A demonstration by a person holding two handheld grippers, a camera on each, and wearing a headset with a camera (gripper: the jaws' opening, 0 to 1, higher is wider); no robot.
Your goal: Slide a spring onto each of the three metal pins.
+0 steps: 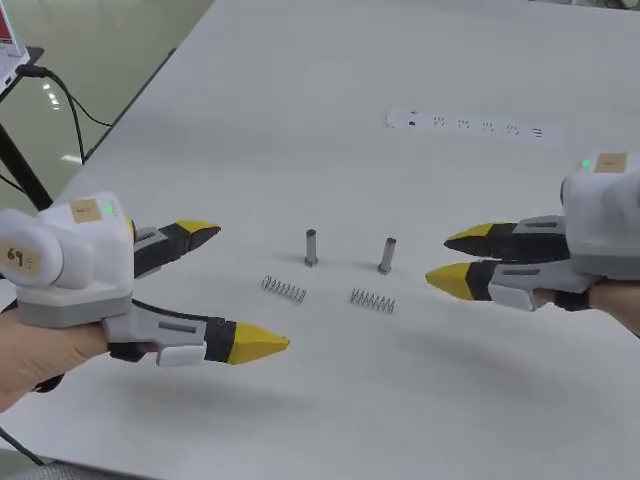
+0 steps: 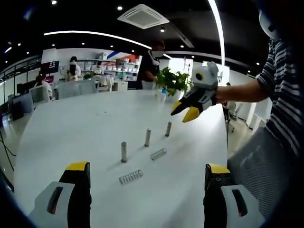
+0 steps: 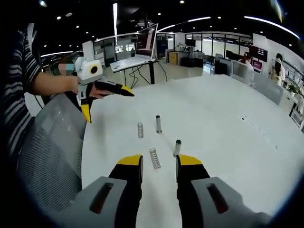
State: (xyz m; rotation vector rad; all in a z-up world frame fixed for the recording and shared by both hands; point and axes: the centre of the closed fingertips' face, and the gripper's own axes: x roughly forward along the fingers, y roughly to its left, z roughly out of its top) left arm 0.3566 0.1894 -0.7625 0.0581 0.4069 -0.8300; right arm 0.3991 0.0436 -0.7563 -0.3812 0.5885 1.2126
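Head view, items entered nearest first.

1. Left gripper (image 1: 235,288), at 8 o'clock, hovering over the table (image 1: 330,420). Claw spread wide, nothing in it. It is probably kept broad so it can close on either a spring or a pin.
2. Right gripper (image 1: 440,259), at 3 o'clock, level with the parts. Claw tips a narrow gap apart, empty; by my reading, a gap suited to pinching a thin spring. The two grippers point inward at the parts from opposite sides, one likely to steady and one to thread.
3. Left-hand spring (image 1: 284,289), loose and flat on the table, at 7 o'clock of its pin, near it but not touching.
4. Right-hand spring (image 1: 373,300), loose and flat, likewise at 7 o'clock of its pin and near the right gripper's lower tip.
5. Left-hand pin (image 1: 311,247), upright, bare.
6. Right-hand pin (image 1: 387,255), upright, bare. Each spring lies beside its own pin, seemingly paired off for assembly. Neither is threaded yet, so I judge at least two pins are left to do.
7. Third piece (image 2: 168,128), entered from the left gripper view, at 12 o'clock past both pins and beneath the right gripper. Upright and ribbed-looking, it may be a pin already wearing a spring; too small to tell.
8. Power strip (image 1: 470,125), far across the table at 1 o'clock, well apart from the work.
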